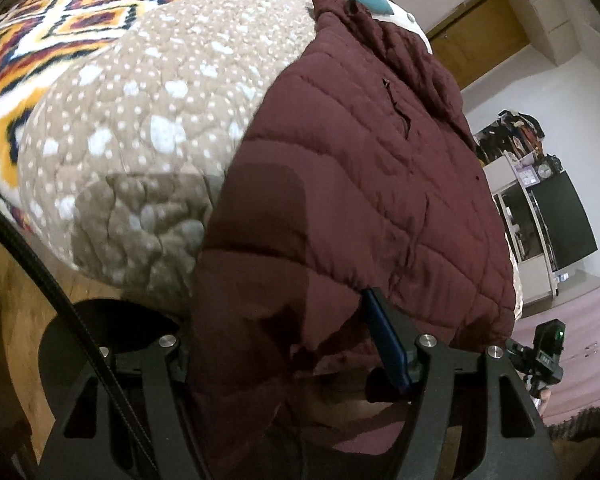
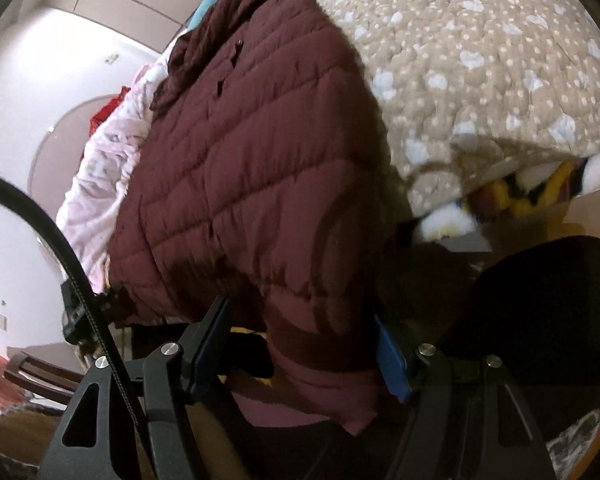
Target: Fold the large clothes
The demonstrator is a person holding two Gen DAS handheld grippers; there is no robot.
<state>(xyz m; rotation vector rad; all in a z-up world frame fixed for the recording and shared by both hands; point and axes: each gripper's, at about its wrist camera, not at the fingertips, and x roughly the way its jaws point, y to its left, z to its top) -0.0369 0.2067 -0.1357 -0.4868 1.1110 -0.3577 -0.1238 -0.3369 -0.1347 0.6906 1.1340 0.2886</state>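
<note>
maroon puffer jacket (image 1: 360, 184) lies spread along the bed (image 1: 140, 120), its hem hanging off the near edge. the left gripper (image 1: 284, 344) has the hem bunched between its jaws, likely pinching it. the right gripper (image 2: 300, 344) stands spread round the other hem corner; one pad (image 2: 208, 340) is clear of the fabric. no fold visible yet, so early going, all folds left.

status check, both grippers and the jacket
Left gripper and right gripper each straddle the near hem, grip unclear. Maroon puffer jacket lies flat on beige quilt, unfolded. Nothing in the way.
</note>
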